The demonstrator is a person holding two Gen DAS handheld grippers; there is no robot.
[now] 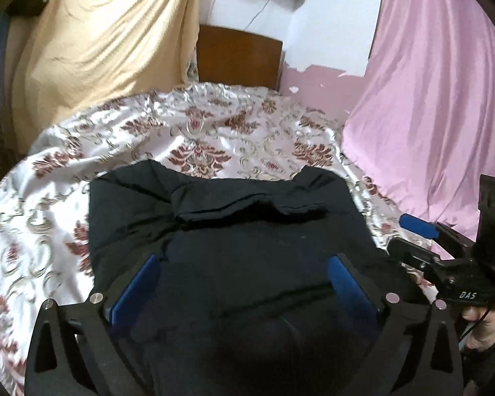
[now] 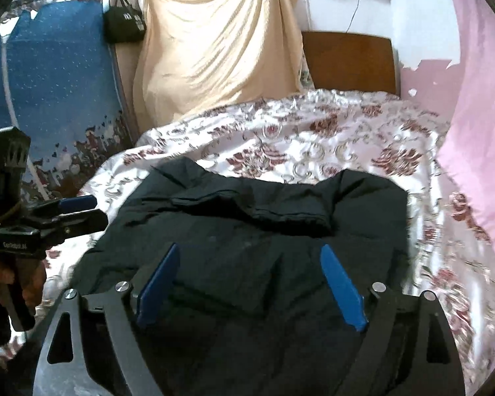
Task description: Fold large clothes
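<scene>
A large black garment [image 1: 234,231] lies on the flowered bedspread [image 1: 194,125], with a folded band of cloth across its far part. It also shows in the right wrist view [image 2: 264,231]. My left gripper [image 1: 244,264] is open above the garment's near part, blue pads apart, nothing between them. My right gripper [image 2: 249,257] is open above the same garment and empty. In the left wrist view the right gripper [image 1: 422,231] shows at the right edge. In the right wrist view the left gripper [image 2: 79,211] shows at the left edge.
A wooden headboard [image 1: 237,56] stands at the bed's far end. Beige cloth [image 1: 109,33] hangs at the left and pink cloth [image 1: 445,99] at the right. A blue mattress [image 2: 56,76] and a black bag [image 2: 123,21] stand by the left wall.
</scene>
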